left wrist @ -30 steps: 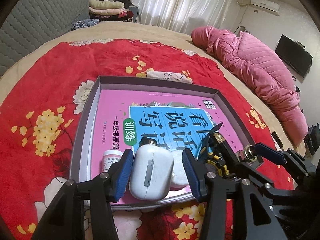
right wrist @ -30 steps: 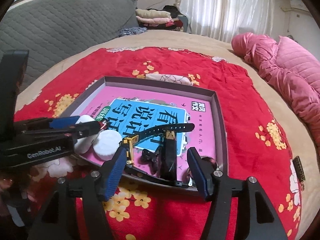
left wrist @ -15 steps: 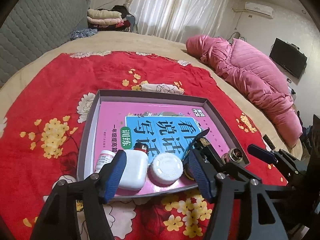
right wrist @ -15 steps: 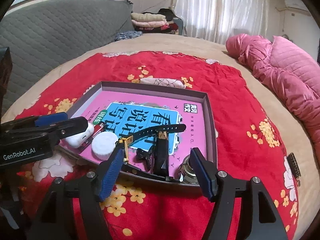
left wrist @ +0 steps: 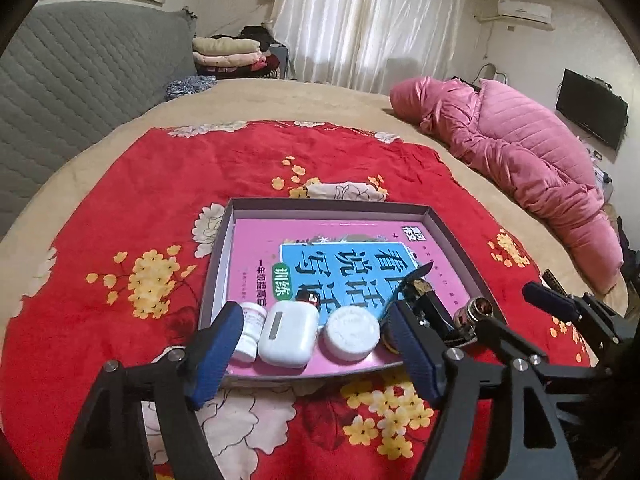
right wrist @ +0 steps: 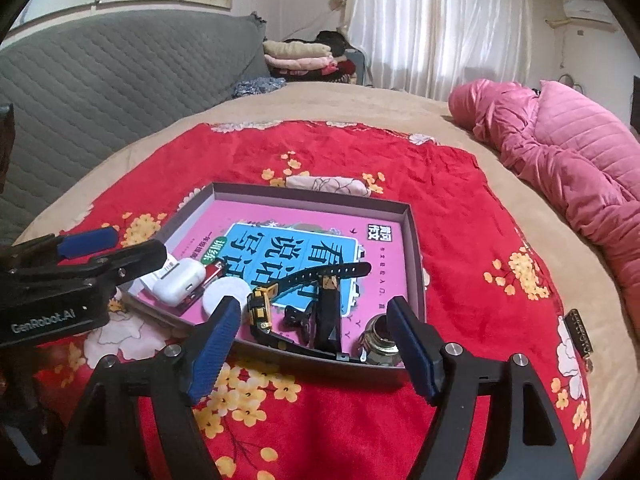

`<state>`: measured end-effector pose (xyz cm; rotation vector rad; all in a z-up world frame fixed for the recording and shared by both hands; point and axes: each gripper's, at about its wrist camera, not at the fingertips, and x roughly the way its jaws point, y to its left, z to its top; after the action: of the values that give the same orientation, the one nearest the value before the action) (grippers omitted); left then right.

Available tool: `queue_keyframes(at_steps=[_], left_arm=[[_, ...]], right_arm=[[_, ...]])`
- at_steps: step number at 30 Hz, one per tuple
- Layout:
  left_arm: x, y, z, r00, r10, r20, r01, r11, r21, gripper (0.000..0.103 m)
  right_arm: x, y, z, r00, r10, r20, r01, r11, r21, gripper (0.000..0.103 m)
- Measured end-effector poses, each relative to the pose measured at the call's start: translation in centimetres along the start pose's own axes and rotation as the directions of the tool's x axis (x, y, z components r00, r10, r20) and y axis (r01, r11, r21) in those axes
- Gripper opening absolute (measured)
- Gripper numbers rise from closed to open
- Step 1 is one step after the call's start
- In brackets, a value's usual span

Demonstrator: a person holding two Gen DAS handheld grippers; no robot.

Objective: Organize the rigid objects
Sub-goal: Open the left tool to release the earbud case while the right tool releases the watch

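Observation:
A grey shallow box [left wrist: 332, 206] [right wrist: 412, 240] lies on a red flowered cloth and holds a pink and blue book [left wrist: 352, 256] [right wrist: 296, 244]. Along its near edge lie a small white bottle [left wrist: 250, 330], a white earbud case [left wrist: 288, 332] [right wrist: 178, 280], a round white lid [left wrist: 351, 333] [right wrist: 226, 294], a black and yellow watch [right wrist: 320, 300] [left wrist: 416, 296], a black clip [right wrist: 296, 320] and a metal piece [right wrist: 376, 344] [left wrist: 474, 310]. My left gripper [left wrist: 316, 356] is open and empty, just before the box. My right gripper [right wrist: 314, 346] is open and empty at the box's near edge.
A pink quilted coat [left wrist: 520, 160] lies at the right of the bed. A grey padded headboard [right wrist: 100, 72] stands at the left. Folded clothes [left wrist: 228, 54] are stacked at the back. A small brown tag [right wrist: 580, 332] lies on the cloth at the right.
My left gripper has let go of the white earbud case, opened and drawn back from the box. My right gripper has also drawn back a little, still open.

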<state>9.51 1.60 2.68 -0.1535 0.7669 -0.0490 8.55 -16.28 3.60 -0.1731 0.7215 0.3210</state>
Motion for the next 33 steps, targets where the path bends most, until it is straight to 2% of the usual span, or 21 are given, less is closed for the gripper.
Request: queue_keyframes(at_steps=[14, 22, 28, 33], left_arm=[[-3.4, -1.3, -0.7, 1.000, 0.008, -0.004, -0.008, 1.000, 0.002, 0.074], [-4.6, -2.5, -2.7, 0.998, 0.068, -0.012, -0.068, 0.997, 0.030, 0.074], [-5.5, -2.4, -3.6, 0.998, 0.062, -0.023, -0.062, 0.998, 0.016, 0.074], [-6.3, -2.3, -4.1, 0.997, 0.073, -0.036, -0.073, 0.997, 0.009, 0.074]], right_arm=[[-4.0, 0.4, -0.2, 0.999, 0.013, 0.043, -0.013, 1.000, 0.011, 0.077], [-5.6, 1.2, -2.2, 0.999, 0.015, 0.029, -0.016, 0.999, 0.031, 0.077], [-5.9, 0.4, -4.1, 1.000, 0.009, -0.003, -0.009, 0.997, 0.079, 0.077], [-7.1, 0.3, -4.5, 0.999, -0.012, 0.032, 0.009, 0.997, 0.074, 0.077]])
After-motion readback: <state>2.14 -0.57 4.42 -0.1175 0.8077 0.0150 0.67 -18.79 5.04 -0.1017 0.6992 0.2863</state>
